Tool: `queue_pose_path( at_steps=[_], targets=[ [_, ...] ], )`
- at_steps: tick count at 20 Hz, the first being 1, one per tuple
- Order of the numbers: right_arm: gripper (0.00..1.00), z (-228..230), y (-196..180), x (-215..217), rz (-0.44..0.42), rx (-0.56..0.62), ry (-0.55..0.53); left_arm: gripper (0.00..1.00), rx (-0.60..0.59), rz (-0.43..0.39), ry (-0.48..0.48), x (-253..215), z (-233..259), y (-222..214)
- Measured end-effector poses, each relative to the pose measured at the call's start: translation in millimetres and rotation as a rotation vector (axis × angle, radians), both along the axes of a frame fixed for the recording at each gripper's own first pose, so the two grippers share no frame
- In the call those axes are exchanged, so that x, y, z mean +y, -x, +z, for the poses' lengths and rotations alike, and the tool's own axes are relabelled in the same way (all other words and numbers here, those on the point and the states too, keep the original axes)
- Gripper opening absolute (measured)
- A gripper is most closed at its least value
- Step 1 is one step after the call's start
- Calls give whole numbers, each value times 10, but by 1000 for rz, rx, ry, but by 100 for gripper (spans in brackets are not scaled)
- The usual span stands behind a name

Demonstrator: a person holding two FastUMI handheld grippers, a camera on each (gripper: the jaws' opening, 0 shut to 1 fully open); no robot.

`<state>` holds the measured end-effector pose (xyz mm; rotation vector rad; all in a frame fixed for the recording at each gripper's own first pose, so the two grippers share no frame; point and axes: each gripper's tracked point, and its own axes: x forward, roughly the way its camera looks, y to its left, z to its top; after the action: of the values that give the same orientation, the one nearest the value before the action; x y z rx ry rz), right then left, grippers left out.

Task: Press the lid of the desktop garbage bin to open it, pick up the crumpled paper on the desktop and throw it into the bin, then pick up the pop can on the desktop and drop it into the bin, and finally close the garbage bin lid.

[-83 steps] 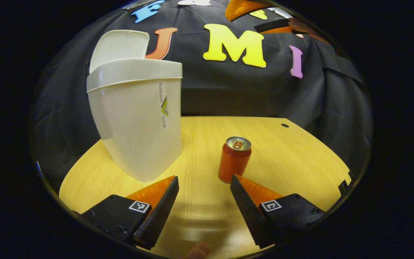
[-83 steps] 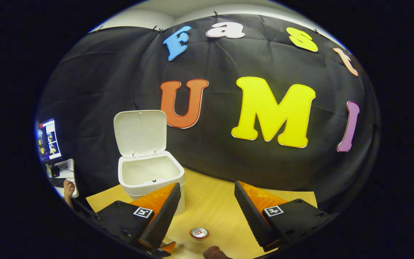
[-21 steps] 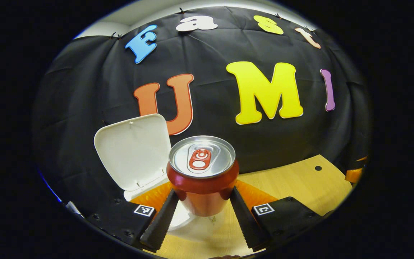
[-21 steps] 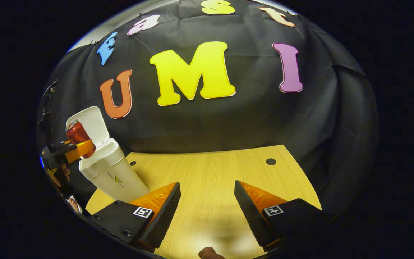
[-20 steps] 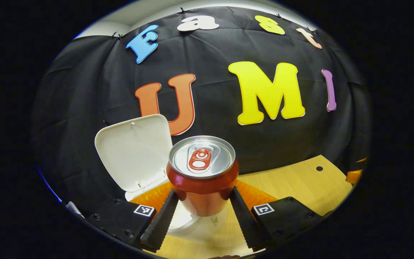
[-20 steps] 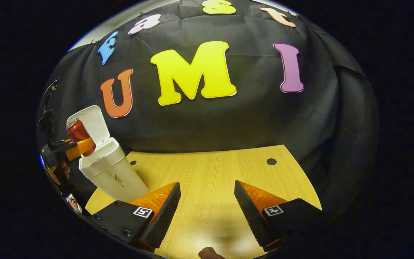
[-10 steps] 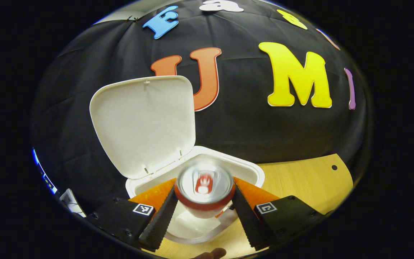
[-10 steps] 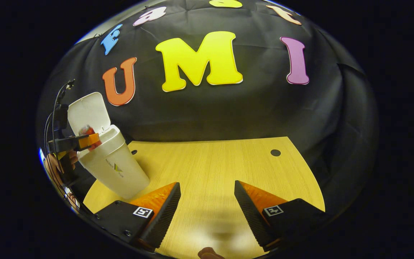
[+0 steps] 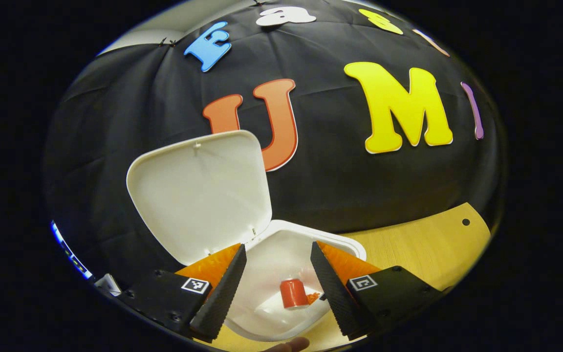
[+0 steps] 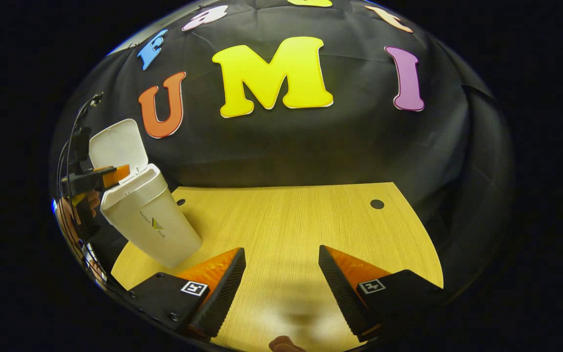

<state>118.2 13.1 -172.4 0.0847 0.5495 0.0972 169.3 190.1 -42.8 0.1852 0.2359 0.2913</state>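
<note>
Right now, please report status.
Left gripper open above white plastic bin. Red pop can inside. Lid up. Right gripper open, empty.

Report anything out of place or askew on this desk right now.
Nothing stands out. The red pop can lies inside the white plastic bin, its hinged lid upright and open. Both grippers, left and right, are open.

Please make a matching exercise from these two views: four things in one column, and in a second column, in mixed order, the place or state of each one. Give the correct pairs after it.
Things:
1. pop can
2. bin lid
3. left gripper
4. right gripper

Places or states:
A. open, above the bare wooden table
B. raised, standing open
C. lying inside the garbage bin
D. open, above the bin's mouth

Pairs: 1-C, 2-B, 3-D, 4-A
</note>
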Motion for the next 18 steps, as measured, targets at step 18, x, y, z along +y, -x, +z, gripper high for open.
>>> queue_pose_path(
  at_steps=[18],
  targets=[
    [95, 210, -90, -155, 21, -27, 59, 97, -370, 302, 83, 1010, 1678, -293]
  ],
)
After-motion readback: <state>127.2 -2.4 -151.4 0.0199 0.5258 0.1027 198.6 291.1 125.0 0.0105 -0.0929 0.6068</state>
